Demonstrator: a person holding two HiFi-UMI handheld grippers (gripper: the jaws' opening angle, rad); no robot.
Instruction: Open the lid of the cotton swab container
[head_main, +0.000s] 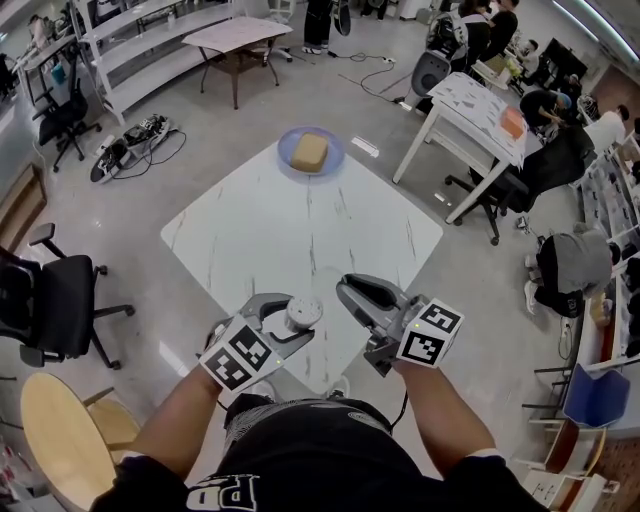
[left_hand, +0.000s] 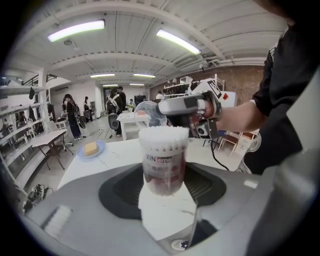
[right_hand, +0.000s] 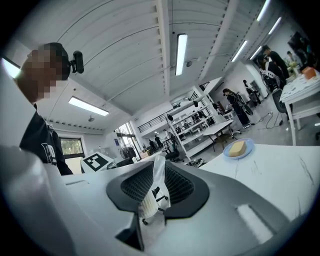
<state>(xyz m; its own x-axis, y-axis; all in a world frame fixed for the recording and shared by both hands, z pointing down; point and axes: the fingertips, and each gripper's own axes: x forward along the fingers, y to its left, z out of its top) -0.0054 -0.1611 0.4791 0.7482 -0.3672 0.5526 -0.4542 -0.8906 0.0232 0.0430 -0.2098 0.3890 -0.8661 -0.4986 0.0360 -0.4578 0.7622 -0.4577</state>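
Clear plastic lid (left_hand: 149, 113) is pinched in the right fingers (right_hand: 181, 184); left fingers (left_hand: 207, 186) squeeze the round jar (left_hand: 163, 162) of white swabs (left_hand: 163, 133)

container (left_hand: 163, 160) in left tool (head_main: 298, 322), plate (head_main: 311, 152) behind

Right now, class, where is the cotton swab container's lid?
The lid is off, pinched in the right gripper; in the head view it is just right of the container that the left gripper holds.
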